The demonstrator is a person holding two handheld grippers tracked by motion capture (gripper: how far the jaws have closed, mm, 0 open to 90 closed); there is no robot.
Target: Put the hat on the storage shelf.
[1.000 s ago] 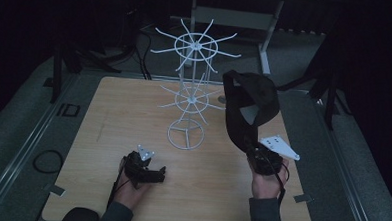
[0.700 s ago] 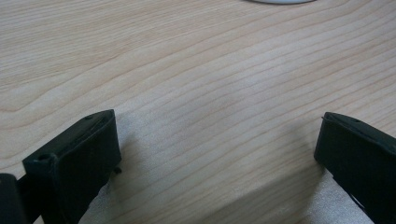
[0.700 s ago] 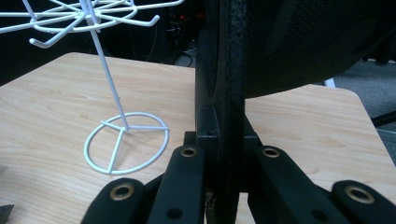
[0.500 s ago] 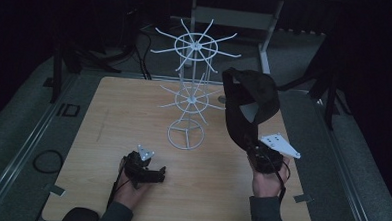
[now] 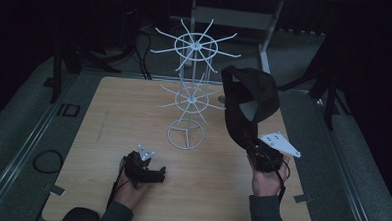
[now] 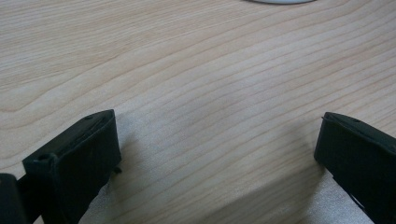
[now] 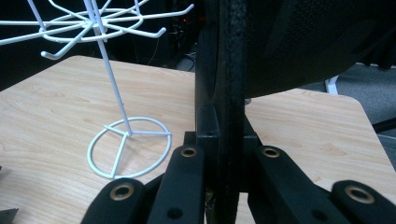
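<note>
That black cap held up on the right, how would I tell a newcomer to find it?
Start at the wooden table and the white wire rack standing mid-table. Just right of the rack, the right gripper is shut on the black cap, holding it up off the table. It is the one dark, soft thing in the air; the left gripper rests low on the table with open jaws.

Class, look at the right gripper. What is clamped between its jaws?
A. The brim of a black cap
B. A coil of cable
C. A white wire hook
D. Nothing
A: the right gripper has its jaws shut on the black cap, held up beside the white rack.
</note>
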